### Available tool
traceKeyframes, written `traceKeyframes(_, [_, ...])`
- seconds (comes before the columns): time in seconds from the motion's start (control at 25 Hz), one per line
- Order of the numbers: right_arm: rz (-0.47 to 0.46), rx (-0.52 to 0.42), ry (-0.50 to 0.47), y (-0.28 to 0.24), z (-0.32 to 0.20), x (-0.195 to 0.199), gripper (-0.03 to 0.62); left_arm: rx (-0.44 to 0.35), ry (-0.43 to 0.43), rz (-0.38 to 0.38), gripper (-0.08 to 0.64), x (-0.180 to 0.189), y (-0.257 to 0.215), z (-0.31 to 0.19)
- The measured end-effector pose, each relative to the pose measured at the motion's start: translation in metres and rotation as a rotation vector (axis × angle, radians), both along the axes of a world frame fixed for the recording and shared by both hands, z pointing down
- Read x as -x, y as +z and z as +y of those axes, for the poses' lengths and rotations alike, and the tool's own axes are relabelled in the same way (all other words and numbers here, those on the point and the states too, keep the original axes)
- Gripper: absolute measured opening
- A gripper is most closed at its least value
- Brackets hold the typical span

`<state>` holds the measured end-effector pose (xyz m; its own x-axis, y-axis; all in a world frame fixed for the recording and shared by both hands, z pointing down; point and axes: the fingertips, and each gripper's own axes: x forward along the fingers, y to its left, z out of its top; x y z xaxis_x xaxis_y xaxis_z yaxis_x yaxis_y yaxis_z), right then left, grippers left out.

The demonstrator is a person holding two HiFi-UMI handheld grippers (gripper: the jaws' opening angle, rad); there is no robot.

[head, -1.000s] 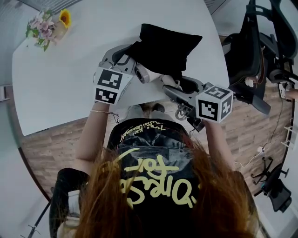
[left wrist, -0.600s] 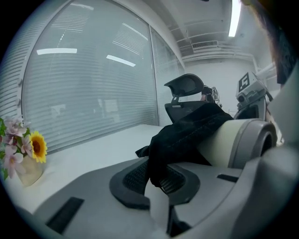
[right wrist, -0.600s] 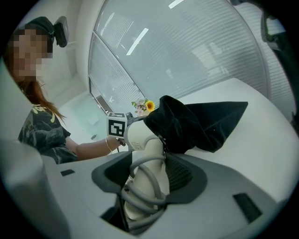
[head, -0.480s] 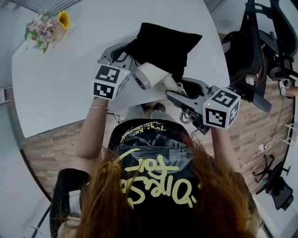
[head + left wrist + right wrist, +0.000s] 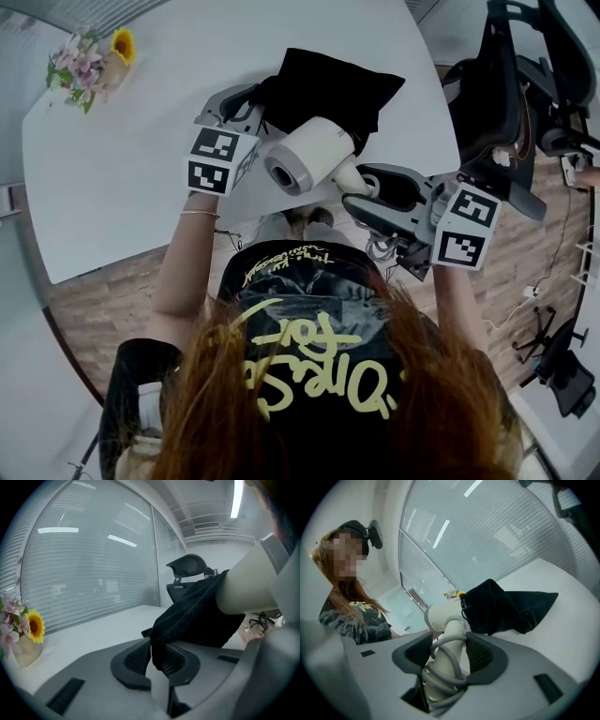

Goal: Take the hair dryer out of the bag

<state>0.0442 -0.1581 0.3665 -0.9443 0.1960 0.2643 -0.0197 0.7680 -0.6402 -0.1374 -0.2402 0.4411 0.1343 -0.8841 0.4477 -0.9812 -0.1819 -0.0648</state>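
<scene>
The white hair dryer (image 5: pixel 305 155) hangs above the table's near edge, its barrel out of the black bag (image 5: pixel 328 84) and pointing toward me. My right gripper (image 5: pixel 361 185) is shut on its handle. In the right gripper view the cord-wrapped handle (image 5: pixel 446 651) sits between the pads, with the barrel (image 5: pixel 437 616) beyond and the bag (image 5: pixel 506 606) lying on the table behind. My left gripper (image 5: pixel 255 103) is shut on the bag's near left edge. In the left gripper view, black cloth (image 5: pixel 187 616) is pinched between the pads (image 5: pixel 136 658), and the dryer's barrel (image 5: pixel 246 590) shows at the right.
The white round table (image 5: pixel 141 187) carries a small vase of flowers (image 5: pixel 89 61) at its far left. A black office chair (image 5: pixel 511 103) stands to the right of the table on wooden floor (image 5: pixel 94 309). The person's body is just below the table's edge.
My right gripper has risen and drawn back toward me, pulling the hair dryer's barrel out of the bag. My left gripper has kept its hold on the bag.
</scene>
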Motion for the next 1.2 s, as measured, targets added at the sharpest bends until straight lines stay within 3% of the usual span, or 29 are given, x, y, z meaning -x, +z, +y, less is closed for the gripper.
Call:
traceKeyframes(0.44, [-0.068,0.053,-0.011,-0.024,0.004,-0.013,0.227,-0.015,0.045,0.027,0.043,-0.011,-0.005,-0.009])
traceKeyframes(0.56, [-0.087,0.058,-0.03,-0.026,0.005,-0.009,0.227,-0.04,0.036,0.036,0.017,-0.012,-0.015,-0.016])
traceKeyframes(0.68, [-0.136,0.08,-0.067,-0.03,0.01,-0.001,0.227,-0.073,0.074,0.014,0.014,-0.022,-0.025,-0.022])
traceKeyframes(0.88, [-0.214,0.116,-0.078,-0.046,0.014,0.008,0.227,-0.054,0.091,-0.003,0.014,-0.026,-0.016,-0.021])
traceKeyframes(1.2, [-0.215,0.091,0.131,-0.058,-0.04,-0.003,0.227,-0.039,0.076,-0.028,0.015,-0.015,-0.007,0.002])
